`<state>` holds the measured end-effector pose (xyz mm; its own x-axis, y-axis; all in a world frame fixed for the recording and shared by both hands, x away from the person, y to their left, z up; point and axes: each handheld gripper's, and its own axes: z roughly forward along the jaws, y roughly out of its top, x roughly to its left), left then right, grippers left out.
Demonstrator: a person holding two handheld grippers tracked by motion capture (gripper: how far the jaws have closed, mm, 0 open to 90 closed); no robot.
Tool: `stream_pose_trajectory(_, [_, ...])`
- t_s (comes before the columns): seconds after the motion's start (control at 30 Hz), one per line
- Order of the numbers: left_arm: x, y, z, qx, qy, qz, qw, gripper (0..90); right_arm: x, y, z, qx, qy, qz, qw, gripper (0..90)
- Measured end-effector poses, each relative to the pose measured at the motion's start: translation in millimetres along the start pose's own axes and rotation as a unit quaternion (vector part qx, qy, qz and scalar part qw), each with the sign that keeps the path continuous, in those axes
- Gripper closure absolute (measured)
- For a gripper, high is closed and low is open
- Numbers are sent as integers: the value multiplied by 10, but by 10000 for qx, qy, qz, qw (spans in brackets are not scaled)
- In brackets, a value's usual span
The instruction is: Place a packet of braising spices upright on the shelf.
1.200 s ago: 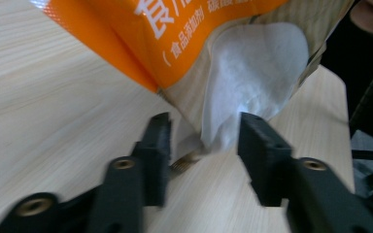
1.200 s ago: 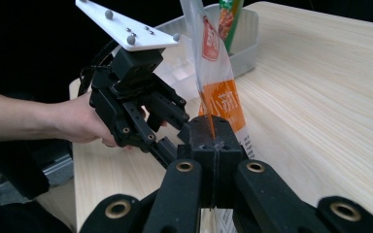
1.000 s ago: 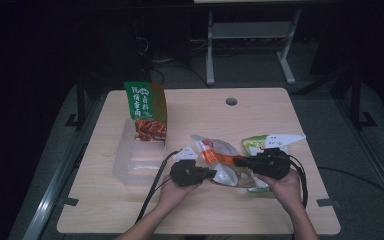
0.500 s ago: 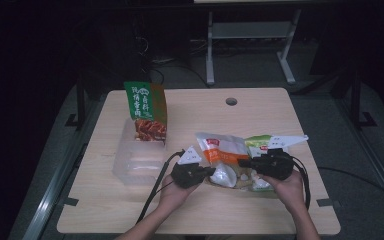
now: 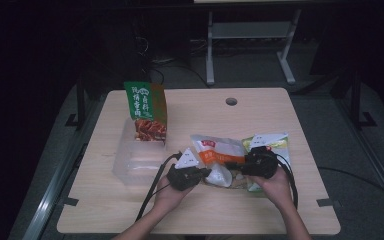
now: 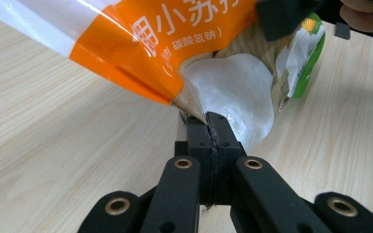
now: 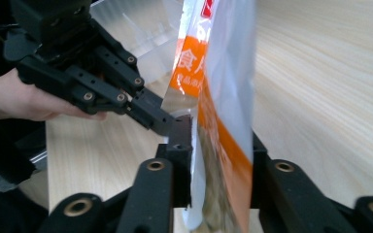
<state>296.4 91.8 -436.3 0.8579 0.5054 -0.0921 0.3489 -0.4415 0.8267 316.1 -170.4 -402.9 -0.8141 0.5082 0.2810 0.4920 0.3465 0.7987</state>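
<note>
An orange and white snack bag [image 5: 215, 150] lies in front of me on the wooden table [image 5: 190, 107]. My left gripper [image 5: 207, 172] is shut on the bag's near left corner [image 6: 194, 109], with the jaws meeting on the film. My right gripper [image 5: 232, 162] has just been opening. Its jaws stand apart on either side of the bag [image 7: 223, 160], which rises edge-on between them. The right gripper view also has the left gripper [image 7: 170, 124] pinching the bag's corner, held by a hand.
A green snack bag [image 5: 275, 145] lies just right of the orange one, under my right hand. A clear plastic box [image 5: 132, 162] sits to the left, and a tall green and red pouch [image 5: 147, 112] stands in its far end. The table has a cable hole [image 5: 231, 101].
The orange bag was bunched up between the grippers and now lies stretched out flatter on the table. The right hand has shifted slightly; the left has stayed put.
</note>
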Motion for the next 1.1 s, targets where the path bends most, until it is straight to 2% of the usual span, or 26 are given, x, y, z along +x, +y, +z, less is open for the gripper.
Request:
stream_pose_trajectory(0.07, [2,-7,-5,-12,-37,-37,10000,896,20,7,15,-13,-137,-90,9999,874])
stream_pose_trajectory(0.1, [11,-13,-10,-34,-68,-93,9999,891,23,6,15,-1,-163,-124,9998,891])
stream_pose_trajectory(0.17, [24,-24,-32,-19,-114,-221,9997,866,21,0,-1,-24,-141,-96,9999,896])
stream_pose_trajectory(0.3, [32,-62,-83,80,-203,-296,9993,749,54,-18,-43,-163,-73,-84,9998,898])
stream_pose_trajectory(0.53, [-50,-137,-191,167,-277,-240,9992,636,139,36,-193,-441,-230,-143,9987,899])
stream_pose_trajectory(0.73, [-125,-181,-299,178,-348,-174,9991,568,122,93,-259,-445,-391,-180,9981,899])
stream_pose_trajectory(0.8, [-164,-206,-338,188,-290,-117,9993,531,116,120,-266,-475,-354,-179,9981,899])
stream_pose_trajectory(0.9, [-212,-248,-382,226,-328,-56,9992,514,113,176,-265,-521,-290,-141,9981,899])
stream_pose_trajectory(1.1, [-296,-312,-470,208,-448,33,9988,463,164,373,-206,-456,-270,-276,9982,900])
